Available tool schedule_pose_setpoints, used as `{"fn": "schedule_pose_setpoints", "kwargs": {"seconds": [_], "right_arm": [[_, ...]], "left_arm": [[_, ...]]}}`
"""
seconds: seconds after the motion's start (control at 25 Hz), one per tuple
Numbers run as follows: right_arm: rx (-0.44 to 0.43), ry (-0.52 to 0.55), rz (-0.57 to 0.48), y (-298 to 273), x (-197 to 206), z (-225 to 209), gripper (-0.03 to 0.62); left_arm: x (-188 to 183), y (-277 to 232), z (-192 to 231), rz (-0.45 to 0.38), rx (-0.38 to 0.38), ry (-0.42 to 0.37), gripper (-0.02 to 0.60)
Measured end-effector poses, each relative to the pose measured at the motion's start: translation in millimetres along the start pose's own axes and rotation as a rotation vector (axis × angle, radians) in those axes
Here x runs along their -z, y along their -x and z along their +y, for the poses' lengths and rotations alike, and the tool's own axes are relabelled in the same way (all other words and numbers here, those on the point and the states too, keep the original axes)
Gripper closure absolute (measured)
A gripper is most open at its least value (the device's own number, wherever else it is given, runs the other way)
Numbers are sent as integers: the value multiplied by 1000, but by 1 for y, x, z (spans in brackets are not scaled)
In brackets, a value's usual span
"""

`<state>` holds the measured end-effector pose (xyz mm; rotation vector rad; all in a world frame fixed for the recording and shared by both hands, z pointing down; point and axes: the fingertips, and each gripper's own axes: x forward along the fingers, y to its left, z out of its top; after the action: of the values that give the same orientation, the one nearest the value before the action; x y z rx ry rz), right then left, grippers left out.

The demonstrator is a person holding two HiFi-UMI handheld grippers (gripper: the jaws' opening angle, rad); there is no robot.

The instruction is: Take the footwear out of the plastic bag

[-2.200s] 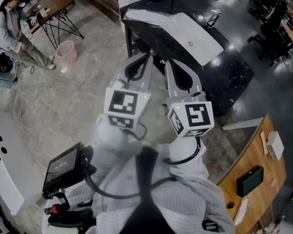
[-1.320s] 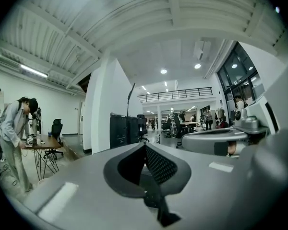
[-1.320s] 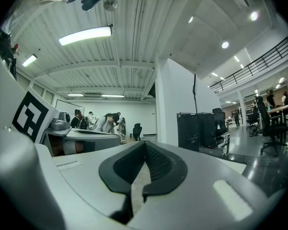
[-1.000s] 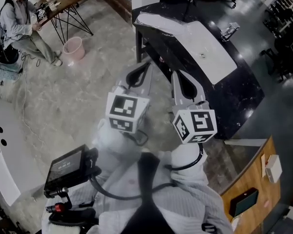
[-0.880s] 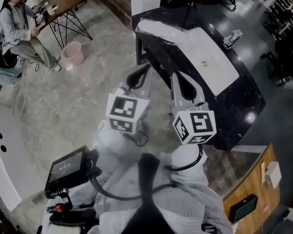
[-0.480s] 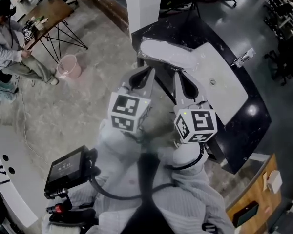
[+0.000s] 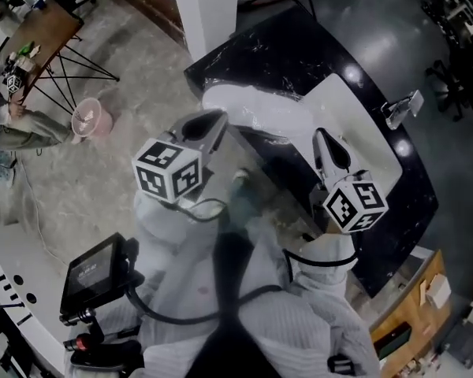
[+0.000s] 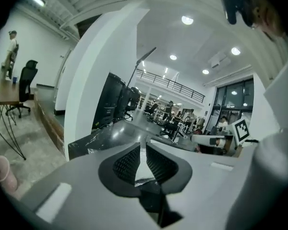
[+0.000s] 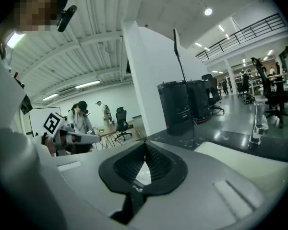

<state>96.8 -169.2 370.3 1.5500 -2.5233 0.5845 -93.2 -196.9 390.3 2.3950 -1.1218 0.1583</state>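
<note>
While the white plastic bag lies on the table, footwear unseen, the jaws of the left gripper are being opened on nothing, those of the right gripper are pressed together, and limp, slippery film is expected, best pinched near its mouth.

**Three cameras around one black counter**

The head view looks steeply down over the person's white knitted sleeves, from close above both tools. The left gripper view rides just behind the left gripper, whose jaws are opening with nothing between them. It faces level across the glossy black marbled counter towards the white square pillar. The right gripper view sits likewise behind the right gripper and shares that pillar and counter. Each gripper view catches the other's black-and-white marker cube at its edge.
</note>
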Motion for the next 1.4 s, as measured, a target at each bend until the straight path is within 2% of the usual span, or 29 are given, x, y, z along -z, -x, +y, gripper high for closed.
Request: {"fn": "schedule_pose_setpoints", "kwargs": {"seconds": [0.16,0.24,0.32,0.36,0.52,0.6,0.84,1.04,1.24,1.4], "right_arm": [[2,-90,135,-18,21,-63,580],[-19,-160,181,-27,32,-84,579],[-63,-261,226,-33,46,-97,571],[-93,-316,253,-35,53,-100,530],[-185,-443,351,-49,80,-118,506],[-235,-501,376,-57,93,-126,496],[-442,-663,410,-66,113,-128,487],[-608,-813,407,-69,117,-122,467],[-710,-849,439,-74,120,-109,434],[-784,-871,437,-77,114,-98,431]], "left_arm": [[-8,-24,44,65,38,105,539],[-6,-36,59,115,79,151,498],[2,-45,71,173,111,186,436],[7,-47,78,202,118,196,417],[28,-54,98,312,193,236,374],[37,-57,109,351,231,278,370],[58,-56,142,401,235,390,365],[69,-59,131,469,316,415,367],[79,-60,120,518,380,436,368],[81,-65,109,543,419,442,370]]}}
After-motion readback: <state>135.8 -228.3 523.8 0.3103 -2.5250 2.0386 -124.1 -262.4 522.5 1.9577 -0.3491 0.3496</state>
